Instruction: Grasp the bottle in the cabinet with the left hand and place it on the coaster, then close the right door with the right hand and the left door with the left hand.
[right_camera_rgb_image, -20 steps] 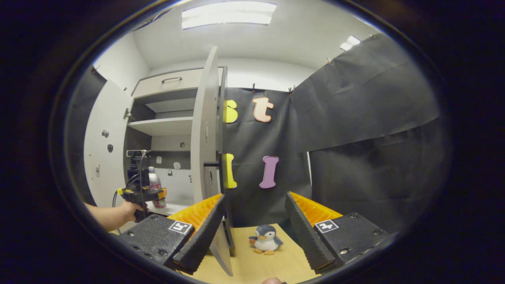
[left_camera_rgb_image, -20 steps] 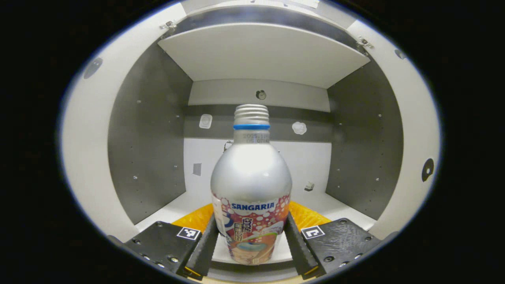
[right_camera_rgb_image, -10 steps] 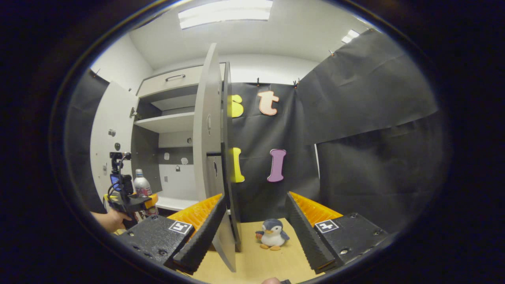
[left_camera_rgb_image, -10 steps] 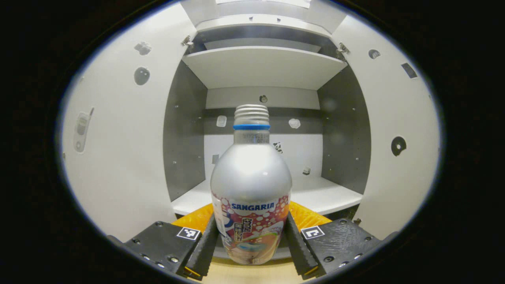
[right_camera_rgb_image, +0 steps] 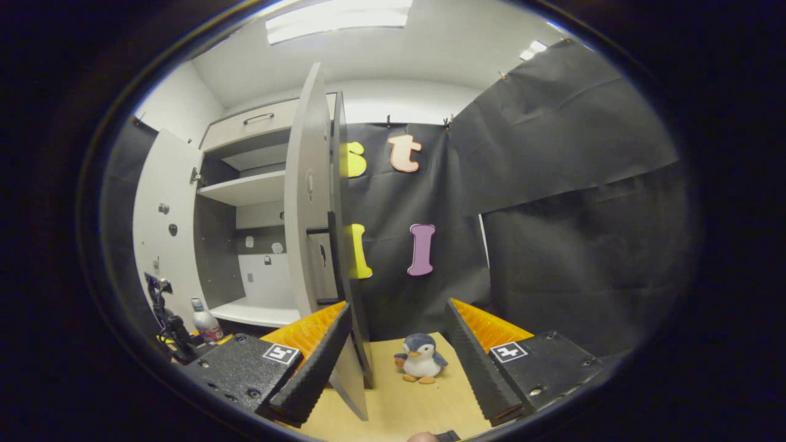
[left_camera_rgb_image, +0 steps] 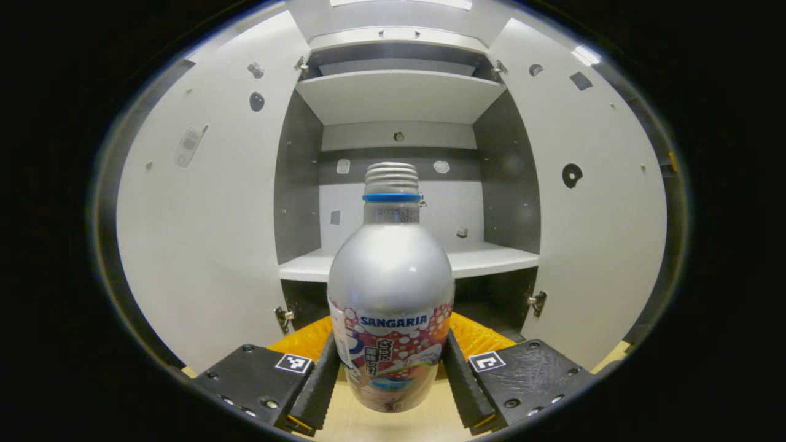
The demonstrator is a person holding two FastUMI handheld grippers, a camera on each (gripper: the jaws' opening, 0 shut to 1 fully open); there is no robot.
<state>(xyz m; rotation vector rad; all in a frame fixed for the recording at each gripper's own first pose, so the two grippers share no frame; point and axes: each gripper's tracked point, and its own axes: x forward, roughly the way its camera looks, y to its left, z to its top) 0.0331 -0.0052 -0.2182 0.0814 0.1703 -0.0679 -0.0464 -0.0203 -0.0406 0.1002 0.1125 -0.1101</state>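
A silver bottle (left_camera_rgb_image: 391,288) with a threaded neck, a blue ring and a colourful label stands upright between my left gripper's (left_camera_rgb_image: 391,383) two fingers, which press on its lower sides. It hangs in front of the open cabinet (left_camera_rgb_image: 399,184), outside it and above the wooden tabletop. In the right gripper view the same bottle (right_camera_rgb_image: 204,321) appears small at the lower left, held by the left gripper (right_camera_rgb_image: 175,334). My right gripper (right_camera_rgb_image: 396,362) stands open, with the edge of the open right door (right_camera_rgb_image: 313,233) just ahead of its left finger.
Both cabinet doors, the left one (left_camera_rgb_image: 202,202) and the right one (left_camera_rgb_image: 602,202), stand wide open. A small penguin toy (right_camera_rgb_image: 420,365) sits on the wooden table (right_camera_rgb_image: 399,405) ahead of my right gripper. A cabinet shelf (left_camera_rgb_image: 399,92) lies above.
My left gripper has drawn back out of the cabinet with the bottle and sunk lower. The right gripper has shifted only slightly.
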